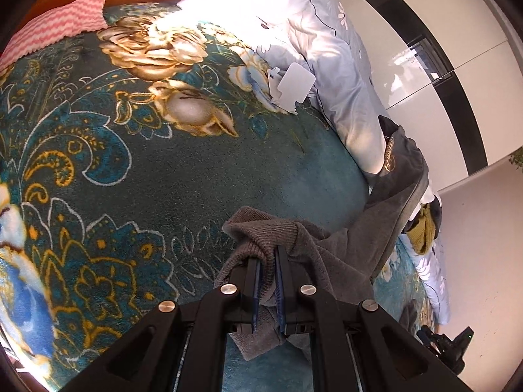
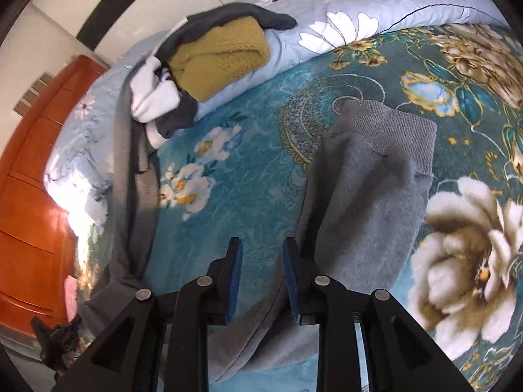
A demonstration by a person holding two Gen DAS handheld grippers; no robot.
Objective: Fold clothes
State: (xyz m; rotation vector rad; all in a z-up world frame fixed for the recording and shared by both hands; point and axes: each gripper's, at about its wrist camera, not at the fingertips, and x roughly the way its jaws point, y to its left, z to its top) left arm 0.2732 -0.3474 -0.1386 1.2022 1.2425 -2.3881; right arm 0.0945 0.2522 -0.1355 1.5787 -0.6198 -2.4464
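Note:
A grey sweatpants-like garment (image 2: 369, 196) lies on the teal floral blanket (image 2: 248, 170), its ribbed cuff (image 2: 389, 127) pointing away. My right gripper (image 2: 262, 254) is open and empty, hovering just left of the garment leg. In the left wrist view, my left gripper (image 1: 268, 261) is shut on the ribbed grey cuff (image 1: 264, 228) of the same garment (image 1: 343, 251), lifting it a little off the blanket (image 1: 163, 163).
A pile with a mustard knit (image 2: 219, 58), dark grey and white clothes sits on the pale floral quilt (image 2: 359, 9). A pink zigzag cloth (image 1: 55, 23) and a white card (image 1: 294, 85) lie farther up the bed. An orange wooden bed frame (image 2: 29, 196) borders it.

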